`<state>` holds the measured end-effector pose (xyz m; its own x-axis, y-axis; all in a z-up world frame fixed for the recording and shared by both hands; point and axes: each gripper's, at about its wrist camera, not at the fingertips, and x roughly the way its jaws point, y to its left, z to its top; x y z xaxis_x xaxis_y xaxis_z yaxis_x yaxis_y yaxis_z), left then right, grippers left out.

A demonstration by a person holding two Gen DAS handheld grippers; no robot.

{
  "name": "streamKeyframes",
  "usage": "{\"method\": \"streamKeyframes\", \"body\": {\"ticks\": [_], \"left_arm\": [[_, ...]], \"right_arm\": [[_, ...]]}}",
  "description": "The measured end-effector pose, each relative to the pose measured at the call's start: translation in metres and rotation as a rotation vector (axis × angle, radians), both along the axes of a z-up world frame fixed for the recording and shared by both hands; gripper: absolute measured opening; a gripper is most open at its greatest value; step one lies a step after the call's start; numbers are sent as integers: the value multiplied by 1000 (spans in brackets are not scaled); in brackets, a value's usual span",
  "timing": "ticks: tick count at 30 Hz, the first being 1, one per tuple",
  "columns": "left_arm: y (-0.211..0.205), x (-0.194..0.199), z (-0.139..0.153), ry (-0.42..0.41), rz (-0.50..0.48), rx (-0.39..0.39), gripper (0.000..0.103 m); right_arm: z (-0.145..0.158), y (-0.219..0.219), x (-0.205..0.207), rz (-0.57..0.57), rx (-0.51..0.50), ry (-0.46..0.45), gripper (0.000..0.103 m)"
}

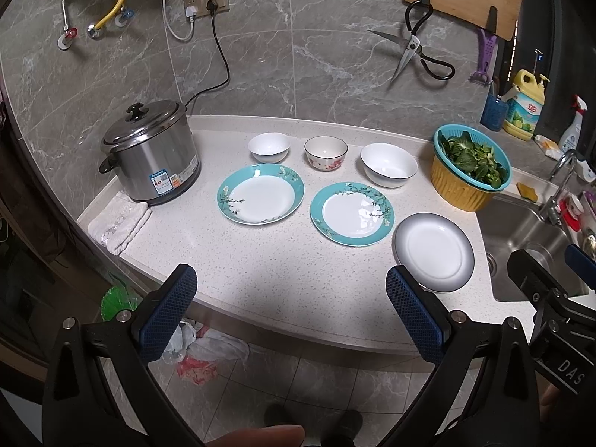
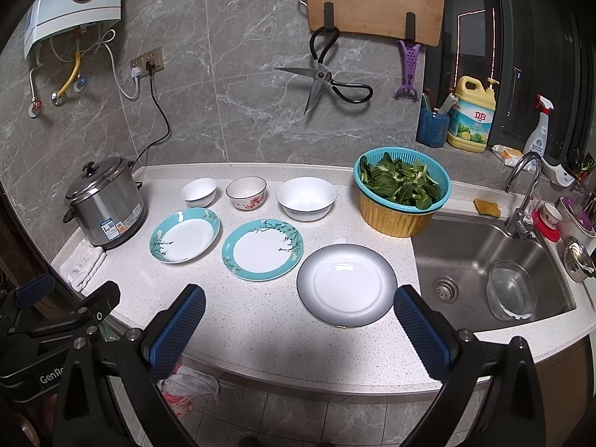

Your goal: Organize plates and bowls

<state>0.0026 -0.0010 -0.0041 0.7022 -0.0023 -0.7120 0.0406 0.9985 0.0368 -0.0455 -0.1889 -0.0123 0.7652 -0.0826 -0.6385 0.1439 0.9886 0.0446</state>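
Observation:
Three plates lie in a front row on the white counter: a teal floral deep plate [image 1: 260,193] [image 2: 184,235], a teal floral flat plate [image 1: 352,213] [image 2: 262,249], and a grey-rimmed white plate [image 1: 434,251] [image 2: 346,284]. Behind them stand a small white bowl [image 1: 269,146] [image 2: 198,191], a floral bowl [image 1: 326,152] [image 2: 246,193] and a larger white bowl [image 1: 388,164] [image 2: 306,197]. My left gripper [image 1: 290,313] is open and empty above the counter's front edge. My right gripper [image 2: 298,331] is open and empty, just in front of the grey-rimmed plate.
A steel rice cooker [image 1: 151,152] [image 2: 104,205] and folded cloth [image 1: 121,221] sit at the left. A basket of greens [image 1: 470,165] [image 2: 402,193] stands beside the sink [image 2: 484,260]. Scissors and a cutting board hang on the wall.

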Motion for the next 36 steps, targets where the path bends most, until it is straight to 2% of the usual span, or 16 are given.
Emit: {"method": "streamKeyframes", "body": {"ticks": [15, 36], "left_arm": [[0, 0, 0, 3, 0, 0, 103], [13, 6, -21, 11, -3, 3, 103]], "right_arm": [[-2, 3, 3, -4, -3, 3, 103], [-3, 2, 10, -5, -5, 8, 103]]}}
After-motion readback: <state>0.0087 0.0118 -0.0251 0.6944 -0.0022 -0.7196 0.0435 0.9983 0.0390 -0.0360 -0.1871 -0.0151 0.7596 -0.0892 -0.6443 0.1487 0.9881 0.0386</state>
